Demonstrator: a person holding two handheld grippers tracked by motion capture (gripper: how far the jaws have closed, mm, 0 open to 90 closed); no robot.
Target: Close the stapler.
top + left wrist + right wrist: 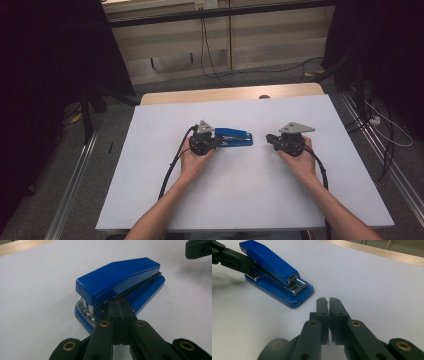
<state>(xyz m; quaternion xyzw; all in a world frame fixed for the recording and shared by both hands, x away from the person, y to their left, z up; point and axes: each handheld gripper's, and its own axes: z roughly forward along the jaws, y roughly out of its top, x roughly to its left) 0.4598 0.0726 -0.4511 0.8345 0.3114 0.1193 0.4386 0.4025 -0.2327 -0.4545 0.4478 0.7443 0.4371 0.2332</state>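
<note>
Blue plastic stapler (234, 137) lies flat on the white bench (240, 200), near the middle; I can read no brand or writing on it. Beyond the bench's pale wood far edge I see grey floor, cables and dark curtains. My left tool (121, 305) is clenched empty, its tips touching the stapler's hinge end. My right tool (328, 301) rests low just beside the stapler's front, jaws nearly together, nothing between them. Both forearms reach in level.
</note>
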